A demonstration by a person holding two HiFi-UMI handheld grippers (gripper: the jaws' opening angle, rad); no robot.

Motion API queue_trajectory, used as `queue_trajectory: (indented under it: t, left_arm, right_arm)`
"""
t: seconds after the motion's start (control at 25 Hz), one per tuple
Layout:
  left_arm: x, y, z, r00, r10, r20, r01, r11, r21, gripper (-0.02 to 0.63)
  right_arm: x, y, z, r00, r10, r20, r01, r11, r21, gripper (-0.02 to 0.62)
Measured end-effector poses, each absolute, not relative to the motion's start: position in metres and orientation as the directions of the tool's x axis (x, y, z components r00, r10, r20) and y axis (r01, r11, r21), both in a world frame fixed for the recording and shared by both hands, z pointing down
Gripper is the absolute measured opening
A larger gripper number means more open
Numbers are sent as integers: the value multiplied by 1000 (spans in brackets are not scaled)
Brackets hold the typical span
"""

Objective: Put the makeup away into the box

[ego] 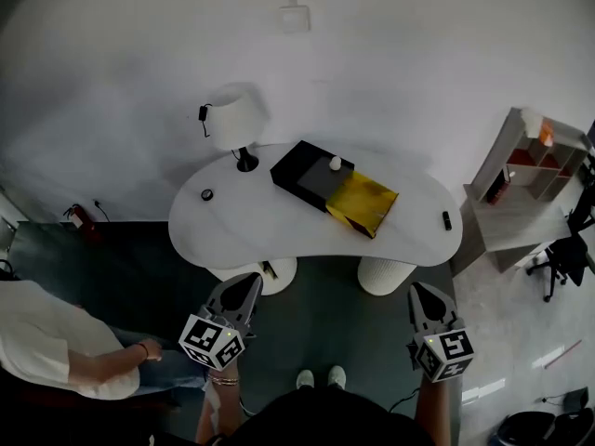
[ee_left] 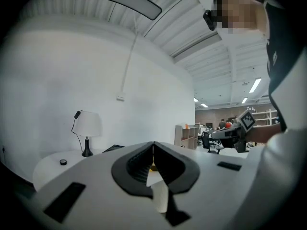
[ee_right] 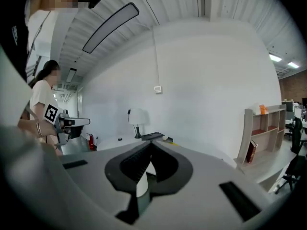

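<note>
**Both grippers closed and empty, held short of the table**

We hold both grippers out in front of us, in the near part of the head view and well apart from the table. The left gripper has its jaws pressed together with nothing between them, as its own view shows. The right gripper is the same: jaws together, nothing held.

Ahead of us stands a white kidney-shaped table on two round pedestals. Near its far edge lies a black box, and a shiny gold piece rests against its right end. We cannot tell whether that piece is a lid or a bag. A small white item sits on top of the black box. A small round black item lies apart on the left part of the tabletop, near a table lamp with a white shade. Another small dark item lies alone at the table's right end.

To the right of the table we see a shelf unit. At the left edge of the head view, a person in a white top is sitting.
</note>
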State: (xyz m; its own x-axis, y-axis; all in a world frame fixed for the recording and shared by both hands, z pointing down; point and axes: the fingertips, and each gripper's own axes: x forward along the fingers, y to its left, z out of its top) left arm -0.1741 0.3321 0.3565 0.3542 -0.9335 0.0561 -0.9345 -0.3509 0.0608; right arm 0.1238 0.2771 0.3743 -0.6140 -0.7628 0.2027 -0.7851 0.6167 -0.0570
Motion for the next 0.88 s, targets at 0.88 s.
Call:
queue_trajectory:
  t: [0.88]
  left_arm:
    - [-83, 318, 362, 432, -897, 93, -902, -429, 51, 18]
  right_arm:
    - [162, 284, 395, -666, -708, 237, -740, 667, -86, 20]
